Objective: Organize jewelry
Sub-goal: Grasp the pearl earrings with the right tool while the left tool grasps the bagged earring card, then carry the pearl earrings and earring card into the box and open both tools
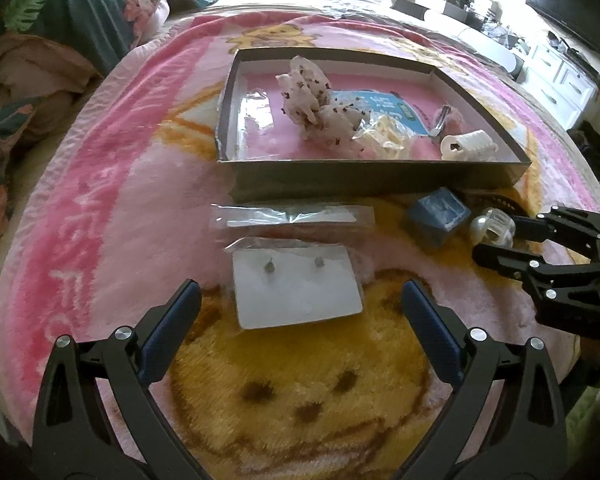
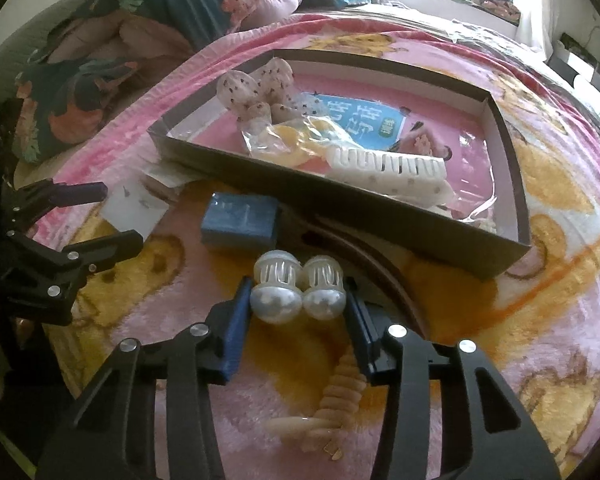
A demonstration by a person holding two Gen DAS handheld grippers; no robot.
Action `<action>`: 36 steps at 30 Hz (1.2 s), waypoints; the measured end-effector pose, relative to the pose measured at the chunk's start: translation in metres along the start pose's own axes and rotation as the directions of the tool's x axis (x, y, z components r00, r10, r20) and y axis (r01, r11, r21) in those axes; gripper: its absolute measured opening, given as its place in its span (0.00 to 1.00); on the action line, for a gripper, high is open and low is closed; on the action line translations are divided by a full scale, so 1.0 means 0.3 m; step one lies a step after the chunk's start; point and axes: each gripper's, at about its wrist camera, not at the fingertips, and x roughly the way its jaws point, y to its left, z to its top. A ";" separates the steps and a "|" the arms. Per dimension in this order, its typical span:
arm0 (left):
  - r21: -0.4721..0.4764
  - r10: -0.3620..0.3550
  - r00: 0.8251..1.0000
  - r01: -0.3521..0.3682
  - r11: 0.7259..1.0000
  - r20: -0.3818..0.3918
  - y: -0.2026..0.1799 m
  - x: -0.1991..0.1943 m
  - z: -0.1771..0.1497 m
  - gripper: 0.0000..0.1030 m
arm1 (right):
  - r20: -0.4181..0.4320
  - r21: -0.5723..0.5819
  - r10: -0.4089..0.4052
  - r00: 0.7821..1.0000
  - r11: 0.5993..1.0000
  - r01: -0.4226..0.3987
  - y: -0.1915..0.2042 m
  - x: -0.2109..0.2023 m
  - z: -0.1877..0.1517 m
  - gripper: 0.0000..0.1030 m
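A white card with two stud earrings (image 1: pixel 296 286) lies in a clear sleeve on the pink blanket, just ahead of my open, empty left gripper (image 1: pixel 300 300). A second clear sleeve (image 1: pixel 292 216) lies beyond it. My right gripper (image 2: pixel 298 296) is closed on a pearly white claw hair clip (image 2: pixel 298 290); the clip also shows in the left wrist view (image 1: pixel 494 226). A dark shallow box (image 1: pixel 372 178) holds a spotted white scrunchie (image 1: pixel 312 96), a bagged item (image 1: pixel 380 132) and a white comb clip (image 2: pixel 388 170). A blue box (image 1: pixel 438 216) sits before it.
A dark curved headband (image 2: pixel 384 264) lies by the box wall. A beige twisted hair clip (image 2: pixel 340 400) lies under my right gripper. Pillows (image 1: pixel 60 20) are piled at the far left; white drawers (image 1: pixel 556 80) and a screen (image 1: pixel 568 4) stand far right.
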 end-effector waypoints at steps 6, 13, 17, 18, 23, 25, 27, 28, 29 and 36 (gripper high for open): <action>0.003 -0.006 1.000 0.006 1.000 -0.005 -0.009 0.026 0.011 0.91 | 0.019 0.011 0.030 0.999 0.999 -0.031 0.001 -0.022 -0.013 0.42; 0.049 0.028 0.999 -0.028 0.998 -0.017 -0.038 0.056 0.009 0.69 | 0.052 0.041 0.060 0.997 0.997 -0.062 -0.007 -0.073 -0.024 0.42; 0.059 0.035 0.999 -0.034 0.998 -0.014 -0.040 0.049 0.006 0.57 | 0.066 0.047 0.065 0.996 0.997 -0.068 -0.003 -0.095 -0.031 0.42; 0.056 0.033 0.999 -0.032 0.998 -0.013 -0.037 0.046 0.005 0.57 | 0.068 0.046 0.068 0.995 0.996 -0.071 0.000 -0.099 -0.032 0.42; 0.027 -0.016 1.000 0.017 0.999 -0.014 -0.025 0.017 -0.005 0.56 | 0.074 0.036 0.078 0.994 0.996 -0.081 0.020 -0.122 -0.046 0.42; 0.016 -0.041 0.999 0.041 0.999 -0.012 -0.021 -0.001 -0.016 0.56 | 0.075 0.029 0.080 0.994 0.996 -0.083 0.029 -0.133 -0.051 0.42; 0.014 -0.051 0.999 0.051 0.999 -0.011 -0.021 -0.016 -0.024 0.56 | 0.077 0.024 0.081 0.994 0.996 -0.083 0.036 -0.141 -0.055 0.42; 0.014 -0.055 0.998 0.055 0.998 -0.008 -0.021 -0.026 -0.031 0.56 | 0.078 0.023 0.081 0.994 0.996 -0.083 0.039 -0.146 -0.058 0.42; 0.015 -0.057 0.998 0.057 0.998 -0.006 -0.021 -0.034 -0.034 0.56 | 0.078 0.023 0.083 0.994 0.996 -0.085 0.042 -0.151 -0.061 0.42; 0.005 -0.070 0.997 0.069 0.998 0.027 -0.018 -0.105 -0.047 0.56 | 0.098 0.003 0.099 0.990 0.995 -0.099 0.084 -0.201 -0.071 0.42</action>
